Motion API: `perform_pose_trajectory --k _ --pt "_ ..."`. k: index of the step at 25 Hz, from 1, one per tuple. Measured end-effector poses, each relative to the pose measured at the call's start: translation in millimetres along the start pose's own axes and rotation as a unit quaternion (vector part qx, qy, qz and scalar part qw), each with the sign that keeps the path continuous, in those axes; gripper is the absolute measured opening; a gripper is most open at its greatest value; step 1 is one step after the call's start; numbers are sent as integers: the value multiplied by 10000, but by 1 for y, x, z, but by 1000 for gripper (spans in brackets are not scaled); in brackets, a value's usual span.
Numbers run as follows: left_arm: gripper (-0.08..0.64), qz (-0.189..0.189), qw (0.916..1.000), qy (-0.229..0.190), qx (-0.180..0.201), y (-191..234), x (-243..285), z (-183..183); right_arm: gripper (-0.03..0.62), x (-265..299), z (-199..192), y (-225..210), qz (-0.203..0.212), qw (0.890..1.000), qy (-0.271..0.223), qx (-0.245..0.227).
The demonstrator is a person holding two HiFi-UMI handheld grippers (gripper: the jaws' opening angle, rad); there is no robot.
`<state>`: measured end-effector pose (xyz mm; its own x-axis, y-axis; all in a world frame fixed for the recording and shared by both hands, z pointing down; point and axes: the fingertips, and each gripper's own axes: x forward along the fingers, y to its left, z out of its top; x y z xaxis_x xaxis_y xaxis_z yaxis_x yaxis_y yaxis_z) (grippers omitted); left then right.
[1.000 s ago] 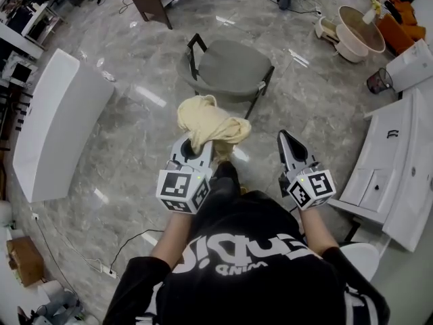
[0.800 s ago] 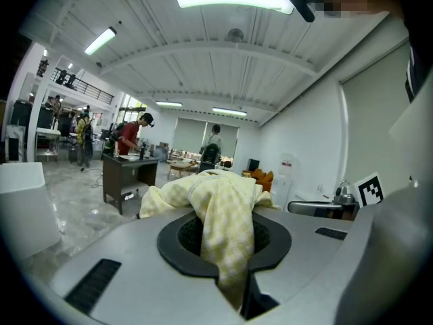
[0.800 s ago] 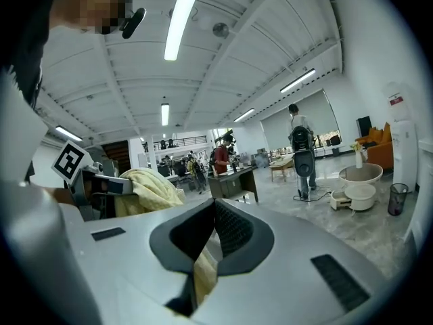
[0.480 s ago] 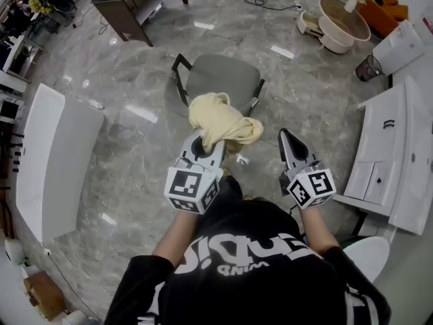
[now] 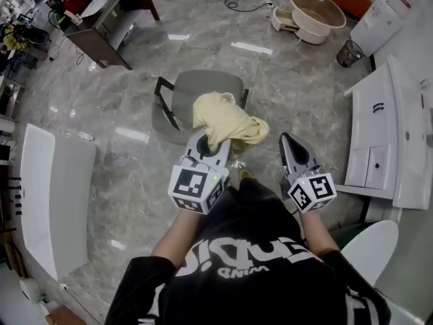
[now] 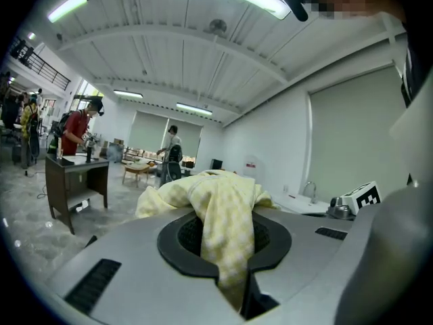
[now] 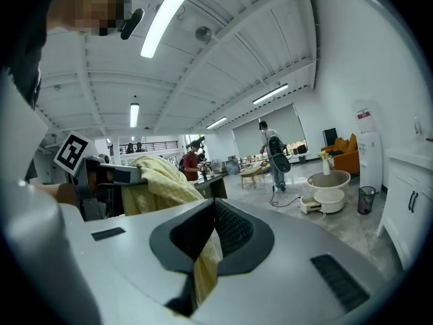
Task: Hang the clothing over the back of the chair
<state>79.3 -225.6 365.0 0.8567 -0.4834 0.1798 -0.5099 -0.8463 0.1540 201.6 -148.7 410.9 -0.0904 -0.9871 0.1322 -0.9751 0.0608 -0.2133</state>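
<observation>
A bunched pale-yellow garment (image 5: pixel 225 119) sticks up out of my left gripper (image 5: pixel 215 141), which is shut on it. In the left gripper view the cloth (image 6: pixel 223 208) fills the pinch of that gripper (image 6: pixel 229 249) and spills forward. My right gripper (image 5: pixel 287 141) rides beside it at the same height, with its jaws together. The right gripper view shows a yellow strip of the garment (image 7: pixel 203 266) nipped in the right gripper (image 7: pixel 210 239). The grey chair (image 5: pixel 193 93), with a black frame, stands on the floor just beyond the garment.
A white cabinet (image 5: pixel 379 134) runs along the right and a white bench (image 5: pixel 54 188) lies at the left. A dark desk (image 5: pixel 108 19) stands far left with a person at it. A round beige basin stand (image 5: pixel 316 9) and a bin (image 5: pixel 350 51) are at the far right.
Both grippers have travelled forward with the garment toward the chair. The chair now lies directly behind the bundle. Both grips look the same.
</observation>
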Motion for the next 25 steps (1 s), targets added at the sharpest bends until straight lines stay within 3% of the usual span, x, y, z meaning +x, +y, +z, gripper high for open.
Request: perform_pose_trajectory --k 11,25 --pt "58 -192 9996 -180 50 1 41 27 14 15 19 -35 -89 9996 -258 -11" --pt "58 816 9931 -745 381 94 32 93 14 62 26 -21 536 9983 -212 -59"
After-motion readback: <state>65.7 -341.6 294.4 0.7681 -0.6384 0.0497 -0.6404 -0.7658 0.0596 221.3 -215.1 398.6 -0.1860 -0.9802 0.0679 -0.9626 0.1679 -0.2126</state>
